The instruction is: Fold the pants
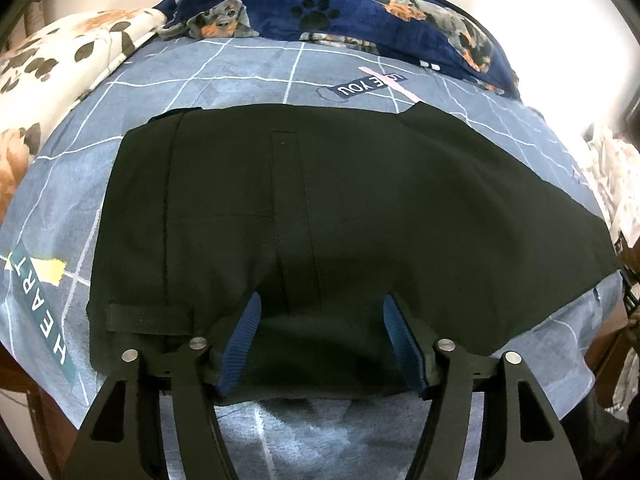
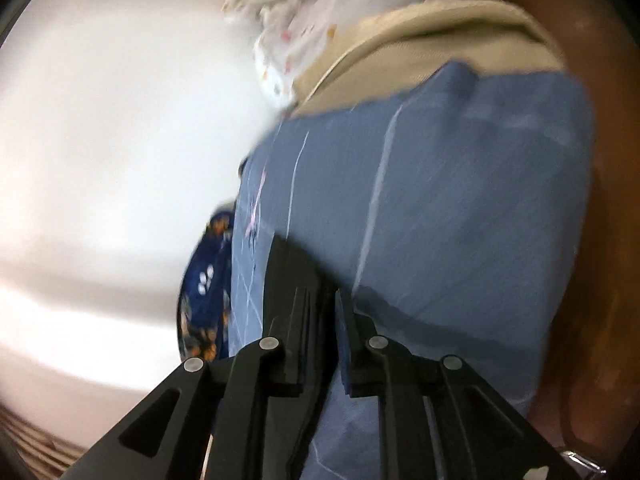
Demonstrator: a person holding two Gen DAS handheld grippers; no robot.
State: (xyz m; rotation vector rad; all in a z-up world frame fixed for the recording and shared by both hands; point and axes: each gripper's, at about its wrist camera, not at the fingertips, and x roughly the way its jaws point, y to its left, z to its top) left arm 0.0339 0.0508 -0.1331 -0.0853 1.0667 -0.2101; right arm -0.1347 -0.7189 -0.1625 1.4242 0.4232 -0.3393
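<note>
While black pants [image 1: 340,216] lie flat across the blue bed sheet [image 1: 200,76], left gripper [image 1: 320,312] jaws are spread over the near edge, gripping nothing. Right gripper [image 2: 320,300] jaws clench black cloth; fold it over evenly, edges aligned.

bed: blue grid sheet [image 1: 240,76] with "HEART" and "LOVE YOU" labels | behind sheet: navy dog-print blanket [image 1: 340,12], white wall [image 1: 520,0] | left of sheet: cream paw-print blanket [image 1: 60,56] | right of sheet: white spotted cloth [image 2: 320,20], brown wood [image 2: 592,280]
</note>
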